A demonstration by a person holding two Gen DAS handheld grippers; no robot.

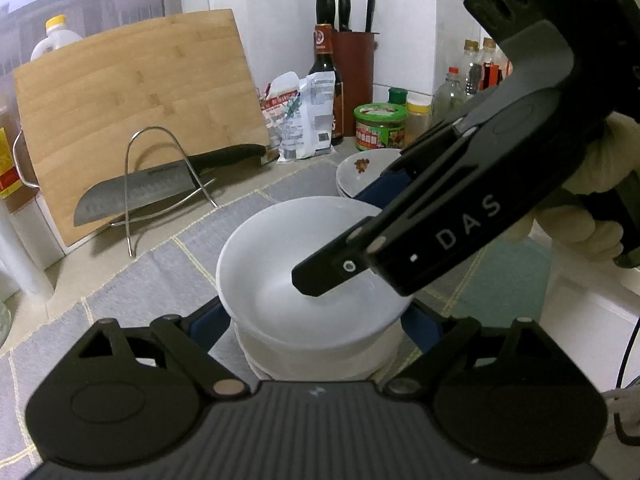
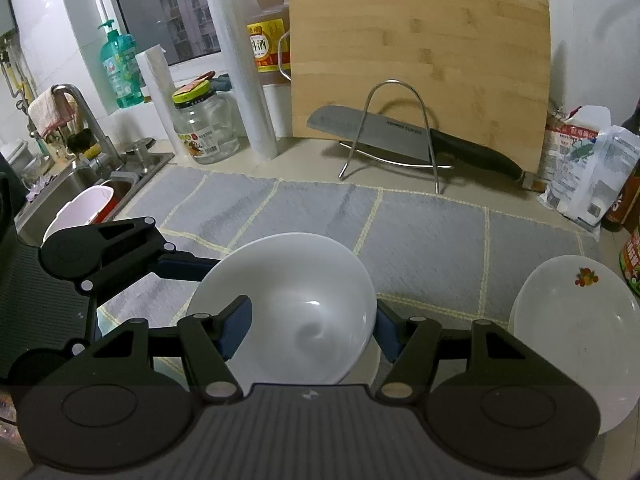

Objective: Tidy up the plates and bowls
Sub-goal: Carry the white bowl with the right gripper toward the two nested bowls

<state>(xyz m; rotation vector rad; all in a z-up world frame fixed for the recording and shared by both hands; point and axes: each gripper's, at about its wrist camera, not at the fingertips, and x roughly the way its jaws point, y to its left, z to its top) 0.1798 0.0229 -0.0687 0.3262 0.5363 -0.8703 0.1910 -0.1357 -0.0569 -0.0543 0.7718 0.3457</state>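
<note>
A white bowl (image 1: pixel 296 276) sits on top of a stack of white bowls (image 1: pixel 320 360) on the grey mat. My left gripper (image 1: pixel 316 328) is open, its blue pads on either side of the stack below the top bowl. My right gripper (image 1: pixel 340 276) comes in from the right, one finger inside the top bowl. In the right wrist view the right gripper (image 2: pixel 312 332) straddles the rim of the white bowl (image 2: pixel 288 304), one pad inside and one outside. A stack of white plates (image 1: pixel 364 176) with a fruit print lies behind; it also shows in the right wrist view (image 2: pixel 576 320).
A bamboo cutting board (image 2: pixel 420 52) leans on the back wall, with a cleaver (image 2: pixel 400 136) on a wire rack (image 2: pixel 396 132). Bottles, jars and bags (image 1: pixel 380 120) crowd the back corner. A sink (image 2: pixel 80 184), glass jar (image 2: pixel 204 128) and paper rolls (image 2: pixel 240 72) stand at the left.
</note>
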